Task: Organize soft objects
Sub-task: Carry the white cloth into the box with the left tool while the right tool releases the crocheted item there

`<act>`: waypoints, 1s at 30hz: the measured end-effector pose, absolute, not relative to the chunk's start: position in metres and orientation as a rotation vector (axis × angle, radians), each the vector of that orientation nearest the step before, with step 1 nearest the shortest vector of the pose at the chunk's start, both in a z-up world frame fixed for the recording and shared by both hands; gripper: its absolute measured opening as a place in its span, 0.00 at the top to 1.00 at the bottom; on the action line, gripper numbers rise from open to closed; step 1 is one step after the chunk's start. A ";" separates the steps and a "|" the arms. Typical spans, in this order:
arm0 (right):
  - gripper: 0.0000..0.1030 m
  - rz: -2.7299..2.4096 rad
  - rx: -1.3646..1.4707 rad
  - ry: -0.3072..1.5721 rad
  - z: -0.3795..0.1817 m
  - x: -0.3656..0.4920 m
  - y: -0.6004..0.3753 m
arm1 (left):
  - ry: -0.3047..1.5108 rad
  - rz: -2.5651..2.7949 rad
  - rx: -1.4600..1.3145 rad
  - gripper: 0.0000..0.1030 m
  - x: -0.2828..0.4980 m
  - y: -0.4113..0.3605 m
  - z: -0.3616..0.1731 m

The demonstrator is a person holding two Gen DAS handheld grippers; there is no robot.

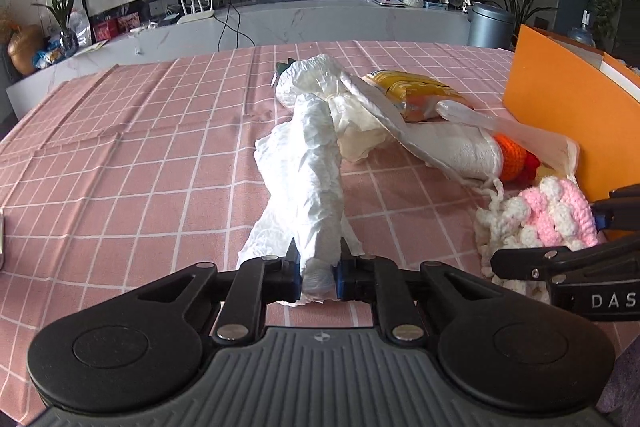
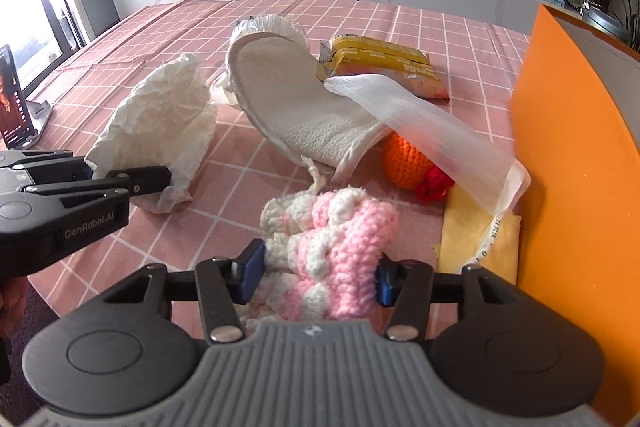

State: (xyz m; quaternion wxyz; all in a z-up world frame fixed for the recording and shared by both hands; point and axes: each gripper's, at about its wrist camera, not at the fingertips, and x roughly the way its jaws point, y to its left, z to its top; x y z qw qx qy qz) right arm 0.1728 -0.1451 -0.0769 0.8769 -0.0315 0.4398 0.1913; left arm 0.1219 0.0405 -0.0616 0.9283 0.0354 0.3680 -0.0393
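My left gripper [image 1: 318, 277] is shut on the near end of a crumpled white paper towel [image 1: 306, 183], which trails away across the pink checked tablecloth [image 1: 120, 155]. The same towel [image 2: 160, 131] and the left gripper [image 2: 132, 179] show at the left of the right wrist view. My right gripper [image 2: 320, 279] is shut on a pink and white knitted piece [image 2: 340, 247], seen also in the left wrist view [image 1: 552, 215]. Behind lie a white slipper [image 2: 296, 99], an orange crocheted ball [image 2: 404, 163] with a red tip, and a clear plastic bag [image 2: 432, 131].
An orange box wall [image 2: 576, 167] stands along the right side. A yellow snack packet [image 2: 380, 63] lies behind the slipper and a yellow cloth [image 2: 476, 239] lies beside the box. A phone on a stand [image 2: 16, 99] is at the left edge of the table.
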 end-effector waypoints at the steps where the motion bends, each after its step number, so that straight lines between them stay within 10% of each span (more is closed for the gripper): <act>1: 0.51 0.399 -0.068 0.915 -0.076 0.170 -0.146 | 0.756 -0.085 0.069 0.84 0.119 0.040 -0.061; 30: 0.60 0.381 -0.017 0.653 0.008 0.108 -0.204 | 0.581 -0.227 0.063 0.85 0.072 -0.017 0.026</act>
